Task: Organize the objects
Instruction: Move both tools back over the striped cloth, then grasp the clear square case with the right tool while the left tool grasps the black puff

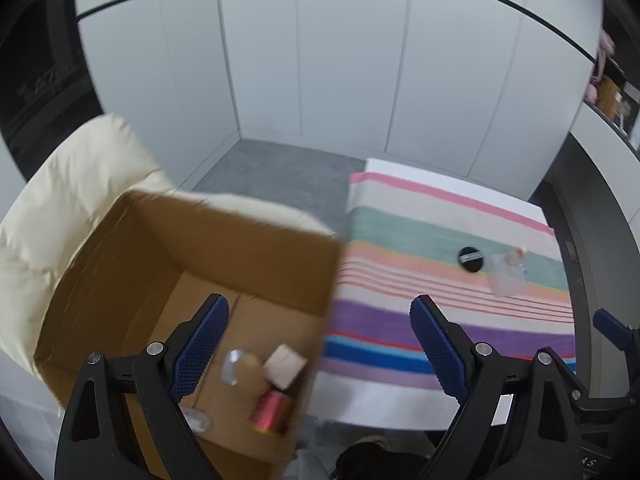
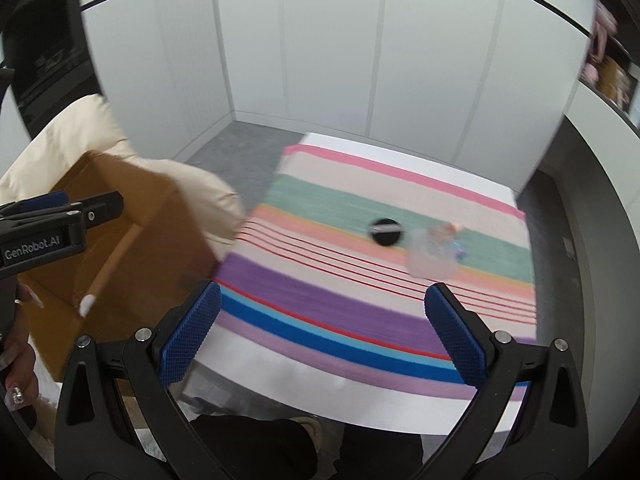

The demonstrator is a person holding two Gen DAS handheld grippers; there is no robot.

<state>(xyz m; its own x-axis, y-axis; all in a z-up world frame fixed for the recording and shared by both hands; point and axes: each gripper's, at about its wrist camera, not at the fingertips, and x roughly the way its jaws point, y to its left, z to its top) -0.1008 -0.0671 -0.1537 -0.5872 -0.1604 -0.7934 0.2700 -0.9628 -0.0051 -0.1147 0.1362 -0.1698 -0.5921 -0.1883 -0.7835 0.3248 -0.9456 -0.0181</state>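
While both grippers gape wide and empty, left gripper point(image 1: 319, 310) hangs over cardboard box point(image 1: 248, 220) holding red thread spool point(image 1: 272, 407); right gripper point(image 2: 322, 298) over striped cloth point(image 2: 360, 300); black disc point(image 2: 386, 232) beyond.

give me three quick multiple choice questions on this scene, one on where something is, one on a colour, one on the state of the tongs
1. Where does the black round disc lie?
A. in the cardboard box
B. on the striped cloth
C. on the floor

2. What colour is the thread spool in the cardboard box?
A. red
B. green
C. yellow

3. How are the left tongs and right tongs?
A. both shut
B. one holds the disc
C. both open, empty

Answers:
1 B, the disc rests on the striped cloth beside a clear plastic container.
2 A, the spool on the box floor is red.
3 C, each pair's blue pads stand wide apart with nothing between.
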